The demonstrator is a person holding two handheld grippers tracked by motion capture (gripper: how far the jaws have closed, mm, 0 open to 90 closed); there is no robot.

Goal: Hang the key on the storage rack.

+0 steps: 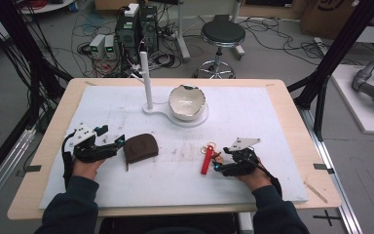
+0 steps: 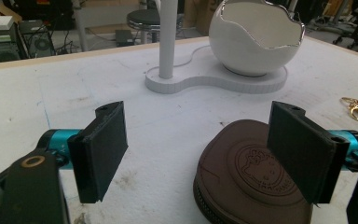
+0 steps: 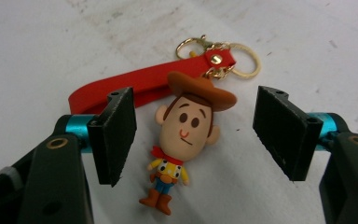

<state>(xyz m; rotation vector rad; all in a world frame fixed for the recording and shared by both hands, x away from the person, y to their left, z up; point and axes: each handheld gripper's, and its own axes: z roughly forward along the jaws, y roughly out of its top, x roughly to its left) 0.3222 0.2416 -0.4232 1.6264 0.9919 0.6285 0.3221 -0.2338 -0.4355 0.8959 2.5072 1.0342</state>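
Right gripper (image 3: pixel 193 135): jaws wide, pads clear of the keychain (image 3: pixel 186 135) lying flat on the table (image 1: pixel 272 117), cowboy figure between them, red strap (image 3: pixel 135 86) and gold rings beyond. Left gripper (image 2: pixel 205 154): jaws wide too, gripping nothing, 1 pad in front of the brown pouch (image 2: pixel 242 186), which rests on the table low between them, toward the right jaw. Farther back, near the table's middle: white bowl (image 1: pixel 187 101) with a jagged rim on a white base (image 1: pixel 195 119) beside an upright post (image 1: pixel 146 80).
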